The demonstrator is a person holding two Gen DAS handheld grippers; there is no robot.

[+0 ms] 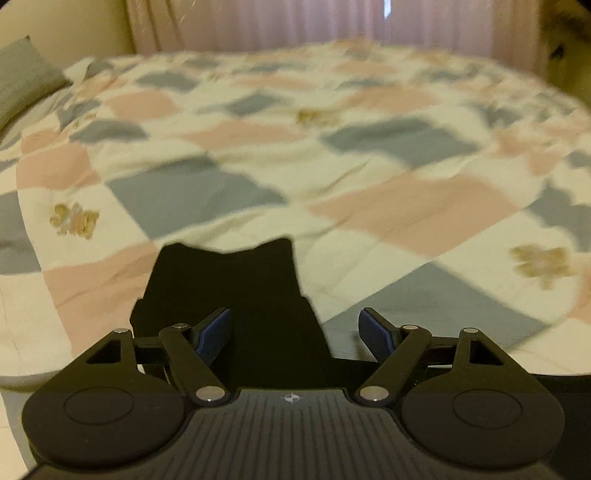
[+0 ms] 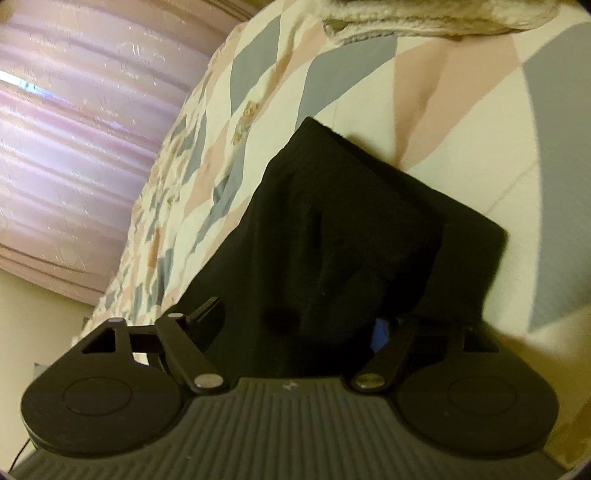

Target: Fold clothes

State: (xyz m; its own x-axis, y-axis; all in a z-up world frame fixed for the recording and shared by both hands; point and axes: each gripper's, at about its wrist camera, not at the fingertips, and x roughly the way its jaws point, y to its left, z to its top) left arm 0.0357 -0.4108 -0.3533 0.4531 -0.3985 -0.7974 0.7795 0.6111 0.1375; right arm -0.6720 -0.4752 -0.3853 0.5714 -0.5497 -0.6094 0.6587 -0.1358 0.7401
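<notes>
Two hand-held grippers hang over a bed spread with a quilt [image 1: 369,206] patterned in cream, pink and grey-blue patches with small tan bear motifs. On that quilt lies a black, soft knitted garment [image 1: 236,295], partly folded, close to the near edge of the bed. Seen from the left wrist, the left hand-held gripper [image 1: 295,332] has its jaws spread wide; the blue-padded left finger [image 1: 214,334] stands over the black cloth, while the right one sits over a grey-blue patch of quilt just beside the garment's edge. Neither pad presses on the fabric, so this gripper is released and grasps nothing. That view is smeared with blur across the quilt. From the right wrist, the right hand-held gripper [image 2: 295,325] also stands spread, with the black garment [image 2: 351,229] filling the space between its fingers and reaching away over the quilt [image 2: 461,110] in a blunt, squared fold. Only a sliver of blue pad shows on the right side, half hidden by the dark cloth, and the pads do not appear to pinch it. A grey pillow [image 1: 22,77] rests at the far left of the bed, pale pink pleated curtains [image 2: 74,129] hang beyond it, and a rumpled cream fuzzy cloth [image 2: 424,18] lies on the quilt past the garment.
</notes>
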